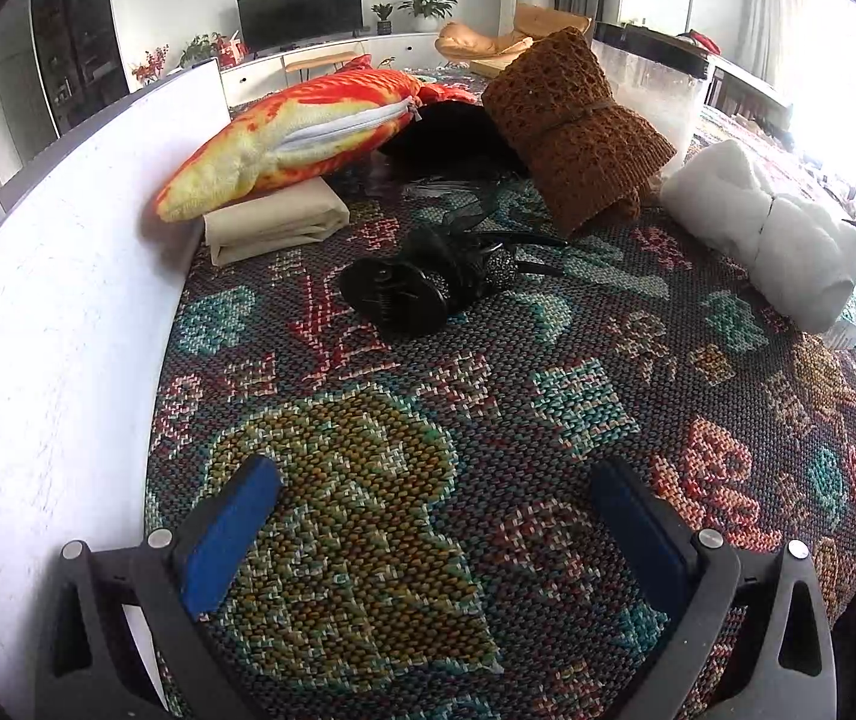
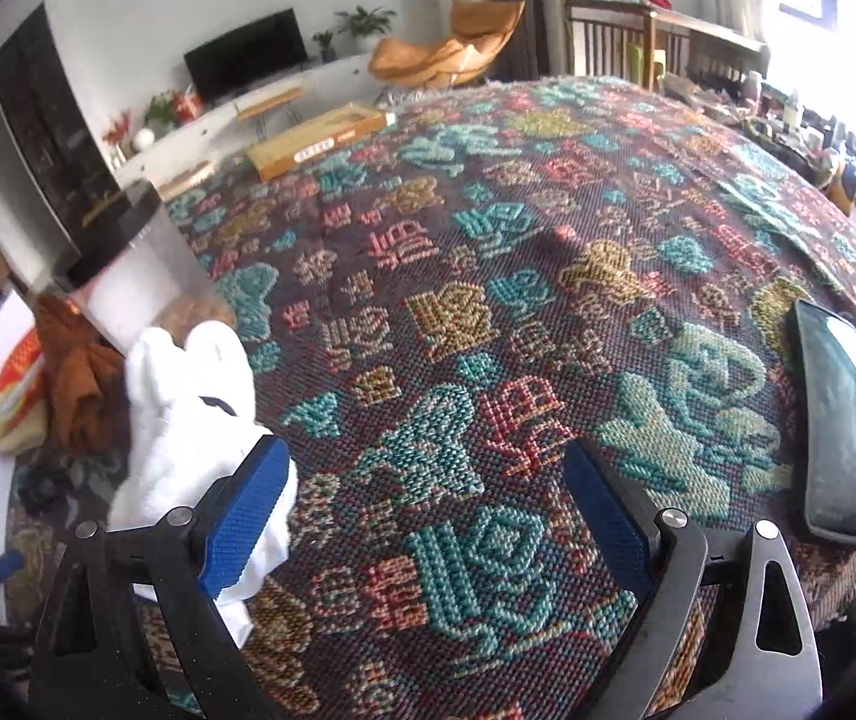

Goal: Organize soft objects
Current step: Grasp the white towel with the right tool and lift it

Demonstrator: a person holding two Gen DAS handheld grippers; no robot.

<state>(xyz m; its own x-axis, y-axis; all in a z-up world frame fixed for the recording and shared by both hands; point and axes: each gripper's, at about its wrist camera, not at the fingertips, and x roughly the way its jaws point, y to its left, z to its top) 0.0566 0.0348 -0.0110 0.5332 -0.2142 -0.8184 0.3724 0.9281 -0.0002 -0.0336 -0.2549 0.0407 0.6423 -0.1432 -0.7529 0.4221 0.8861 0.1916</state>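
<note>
On the patterned cloth point(image 1: 578, 408) lie an orange fish pillow point(image 1: 296, 132), a folded beige cloth point(image 1: 275, 219) under it, a black feathered hair piece point(image 1: 428, 276), a brown knitted bundle point(image 1: 578, 126) and a white fluffy roll point(image 1: 770, 228). My left gripper point(image 1: 434, 516) is open and empty, low over the cloth, well short of the black piece. My right gripper point(image 2: 428, 516) is open and empty; its left finger point(image 2: 245, 516) is beside the white roll point(image 2: 188, 414). The brown bundle point(image 2: 77, 372) and pillow point(image 2: 11, 396) show at far left.
A white board point(image 1: 62, 276) walls the left side. A clear plastic bin point(image 1: 650, 84) stands behind the brown bundle, also in the right wrist view point(image 2: 134, 276). A phone point(image 2: 836, 420) lies at right, a flat yellow box point(image 2: 314, 141) at the far edge.
</note>
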